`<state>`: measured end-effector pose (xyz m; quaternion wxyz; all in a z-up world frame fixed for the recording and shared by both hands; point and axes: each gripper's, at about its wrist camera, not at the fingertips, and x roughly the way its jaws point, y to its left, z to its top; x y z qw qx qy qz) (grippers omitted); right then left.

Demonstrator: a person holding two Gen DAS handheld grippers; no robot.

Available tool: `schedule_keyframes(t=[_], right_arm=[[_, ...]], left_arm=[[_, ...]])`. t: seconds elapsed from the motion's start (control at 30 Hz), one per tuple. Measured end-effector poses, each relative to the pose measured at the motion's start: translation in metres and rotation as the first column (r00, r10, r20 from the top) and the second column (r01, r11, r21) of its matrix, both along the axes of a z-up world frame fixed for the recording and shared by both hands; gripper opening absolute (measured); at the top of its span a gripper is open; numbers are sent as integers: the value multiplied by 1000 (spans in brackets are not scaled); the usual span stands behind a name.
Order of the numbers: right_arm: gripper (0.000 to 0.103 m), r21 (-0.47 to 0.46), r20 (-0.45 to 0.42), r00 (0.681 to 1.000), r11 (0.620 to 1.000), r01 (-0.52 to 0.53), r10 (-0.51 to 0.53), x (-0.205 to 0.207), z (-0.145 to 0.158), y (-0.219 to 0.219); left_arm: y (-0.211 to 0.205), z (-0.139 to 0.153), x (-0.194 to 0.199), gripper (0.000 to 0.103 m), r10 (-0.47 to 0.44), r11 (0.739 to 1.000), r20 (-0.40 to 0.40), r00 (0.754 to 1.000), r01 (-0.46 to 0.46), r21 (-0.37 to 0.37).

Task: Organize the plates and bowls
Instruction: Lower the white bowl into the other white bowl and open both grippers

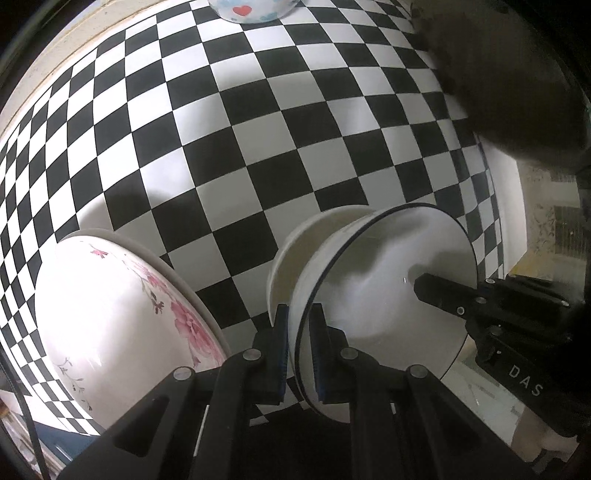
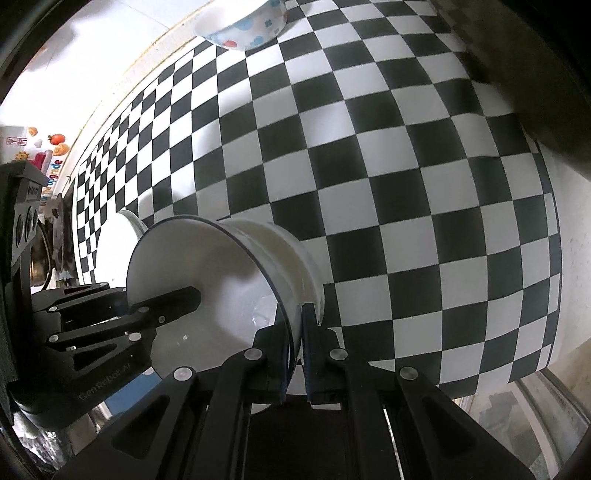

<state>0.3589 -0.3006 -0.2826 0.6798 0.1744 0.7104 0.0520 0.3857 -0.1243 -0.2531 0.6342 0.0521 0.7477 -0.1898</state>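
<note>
Gripping the white bowl [image 1: 388, 273] from opposite sides, your two claws hold it above the checkered worktop [image 1: 229, 140]. Your left claw [image 1: 298, 354] is clenched on the bowl's dark-lined rim, one pad inside and one outside the wall; your right claw [image 2: 295, 350] is clenched on the rim across from it in the same way. In each wrist view the other claw shows reaching in over the far edge of the bowl. The bowl appears to be nested in a second, cream-coloured one [image 2: 291, 251] beneath it, though the curved lens makes that hard to confirm. Just left of your left claw lies a plate with pink flowers [image 1: 122, 317]. Well ahead of both claws, at the far edge of the worktop, sits a bowl with hearts and blue spots [image 2: 247, 26].
</note>
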Motion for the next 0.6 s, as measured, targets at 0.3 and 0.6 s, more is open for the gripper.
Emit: schedule_keyframes(t=[0.3, 0.6], right_arm=[[7, -11, -22, 1000, 1000, -6, 6, 1, -5, 6], [8, -11, -46, 999, 1000, -12, 12, 5, -6, 7]], left_arm=[[-6, -6, -4, 9, -12, 1000, 1, 1000, 12, 28], [-10, -8, -8, 9, -26, 999, 9, 1000, 26, 44]])
